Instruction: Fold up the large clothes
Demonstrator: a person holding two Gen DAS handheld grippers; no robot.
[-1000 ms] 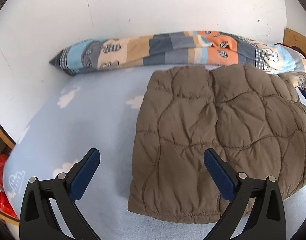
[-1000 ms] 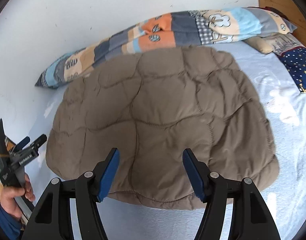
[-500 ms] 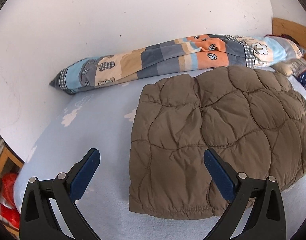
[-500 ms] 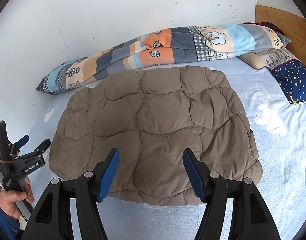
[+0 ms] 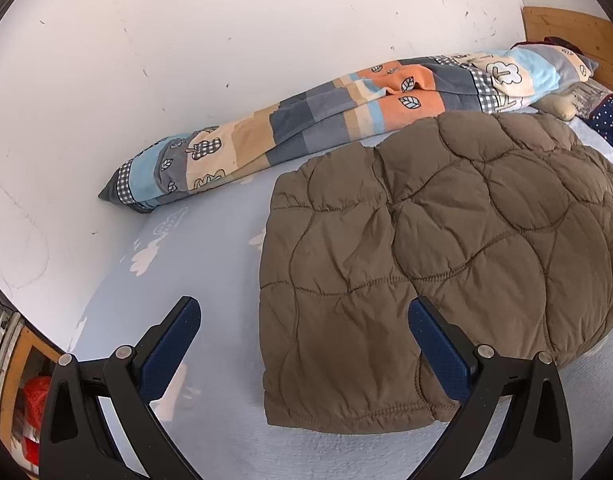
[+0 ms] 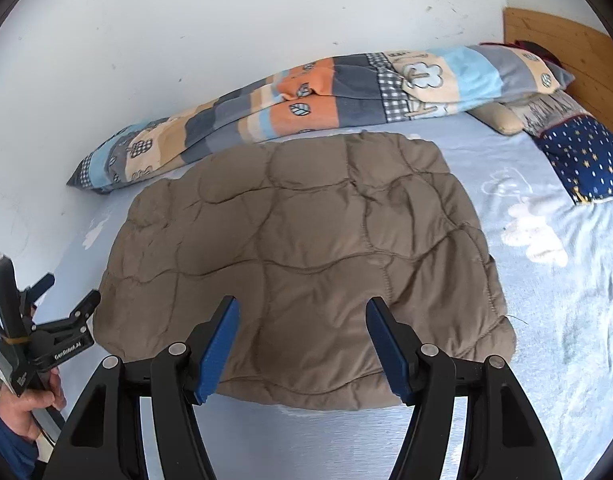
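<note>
Bed (image 6: pixel 546 320) (pale blue cloud sheet): folded brown quilted jacket (image 6: pixel 306 248), patchwork blanket roll (image 6: pixel 306 100), pillows (image 6: pixel 586 156).

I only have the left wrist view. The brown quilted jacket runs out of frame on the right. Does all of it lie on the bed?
Observer: Yes. In the right wrist view the whole folded brown quilted jacket lies on the light blue bedsheet, right edge included.
Operator: Is the right gripper holding it?
Observer: No. The right gripper is open, with nothing between its fingers.
Operator: Anything odd at that right edge?
Observer: A thin dark thread sticks out from the near right corner onto the sheet.
</note>
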